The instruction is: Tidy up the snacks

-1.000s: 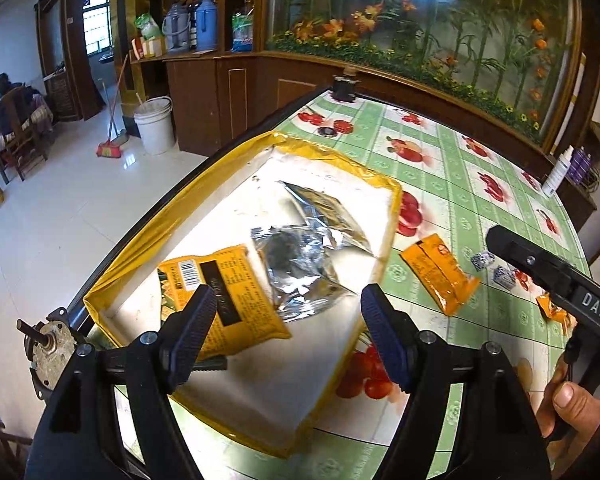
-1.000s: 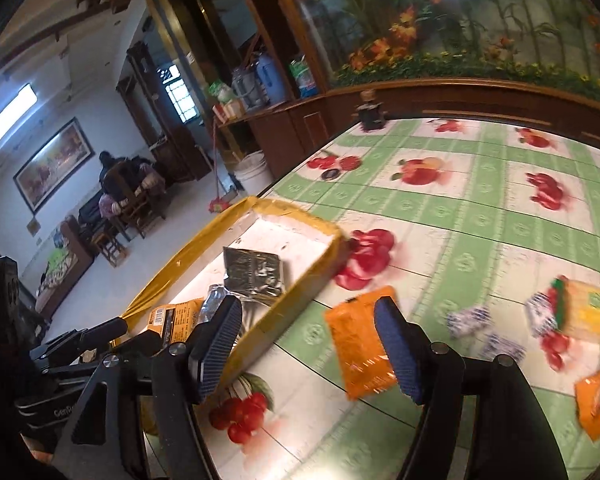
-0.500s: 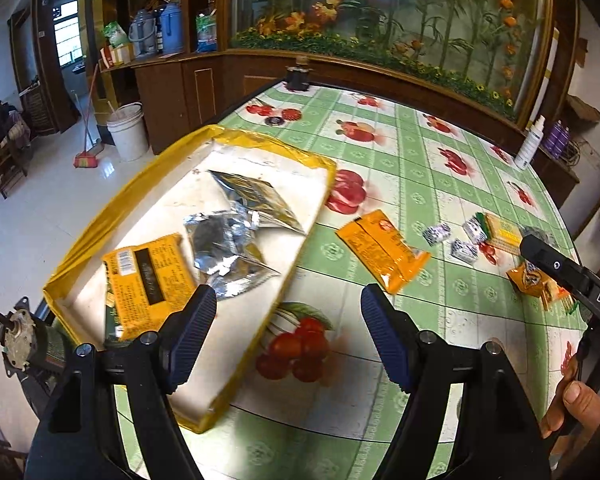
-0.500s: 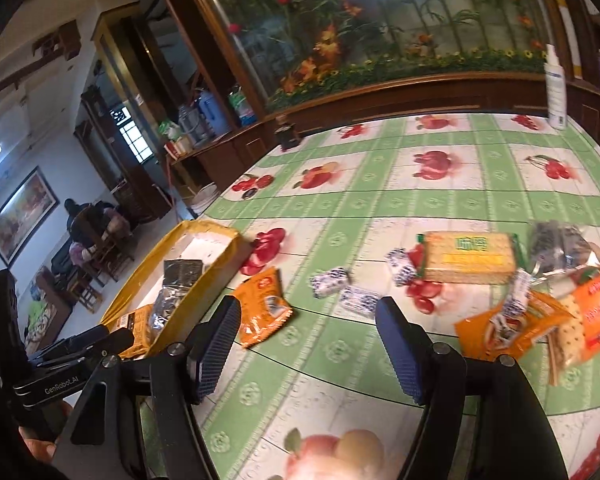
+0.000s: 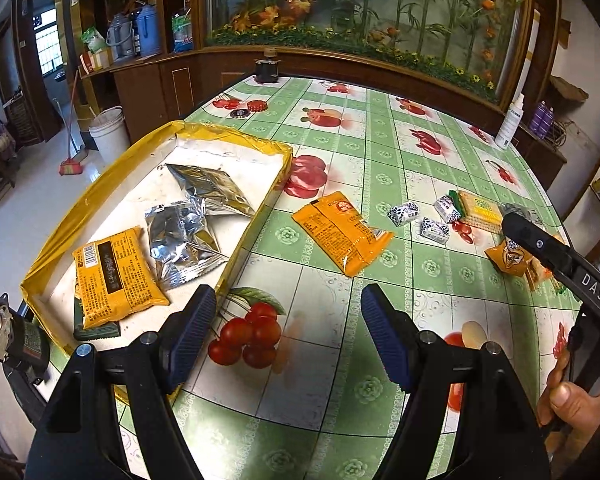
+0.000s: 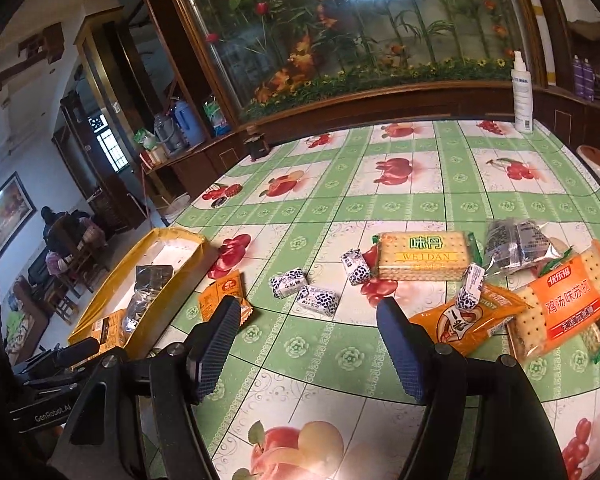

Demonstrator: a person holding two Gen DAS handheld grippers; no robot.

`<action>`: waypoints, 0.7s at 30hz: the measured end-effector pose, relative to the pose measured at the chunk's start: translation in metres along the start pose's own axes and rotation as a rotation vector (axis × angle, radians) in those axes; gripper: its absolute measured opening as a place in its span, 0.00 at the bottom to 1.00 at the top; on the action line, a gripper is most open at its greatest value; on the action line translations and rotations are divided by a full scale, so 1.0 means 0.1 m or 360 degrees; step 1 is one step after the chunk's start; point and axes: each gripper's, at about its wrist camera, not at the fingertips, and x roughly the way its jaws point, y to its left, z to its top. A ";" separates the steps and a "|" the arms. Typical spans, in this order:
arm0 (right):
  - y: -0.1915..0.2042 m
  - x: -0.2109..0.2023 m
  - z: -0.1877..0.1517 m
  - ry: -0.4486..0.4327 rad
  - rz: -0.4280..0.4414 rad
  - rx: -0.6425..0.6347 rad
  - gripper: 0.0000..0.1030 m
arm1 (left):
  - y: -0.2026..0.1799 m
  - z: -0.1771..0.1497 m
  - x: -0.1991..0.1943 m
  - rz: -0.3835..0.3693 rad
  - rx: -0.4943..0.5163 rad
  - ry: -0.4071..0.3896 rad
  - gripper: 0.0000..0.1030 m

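Left gripper point(image 5: 288, 332) above the desk point(image 5: 380, 160) with jaws spread and nothing between them — only the cherry print of the cloth below. Right gripper point(image 6: 306, 344) likewise released, jaws apart over bare green checks, empty.

From the left wrist view: yellow tray point(image 5: 112, 160) at 10 o'clock, holding an orange barcode packet point(image 5: 116, 276) and two silver foil pouches point(image 5: 188, 236); a dark flat packet tucked under the orange one. Orange snack packet point(image 5: 342, 232) on the cloth at 12 o'clock, just outside the tray. At 3 o'clock, part of the right gripper's body and the hand point(image 5: 572, 396) gripping it.

From the right wrist view only: full spread of loose snacks at 1 to 2 o'clock — cracker pack marked WEIDAN point(image 6: 424, 256), four small black-and-white wrapped candies point(image 6: 316, 300), an orange pouch point(image 6: 468, 320), an orange-labelled cracker pack point(image 6: 568, 304), a clear bag of dark pieces point(image 6: 516, 244). Tray at 9 o'clock, seen edge-on, contents half hidden. White spray bottle point(image 6: 522, 92) at the far desk edge.
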 end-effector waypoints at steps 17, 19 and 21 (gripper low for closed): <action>-0.26 -0.31 -0.05 -0.0075 -0.0091 0.0033 0.80 | -0.11 -0.04 0.02 -0.0039 0.0015 0.0017 0.73; -0.34 -0.34 -0.08 -0.0067 -0.0115 0.0046 0.81 | -0.14 -0.04 0.06 -0.0046 0.0019 0.0031 0.73; -0.42 -0.36 -0.11 -0.0052 -0.0132 0.0061 0.81 | -0.17 -0.04 0.09 -0.0058 0.0019 0.0046 0.73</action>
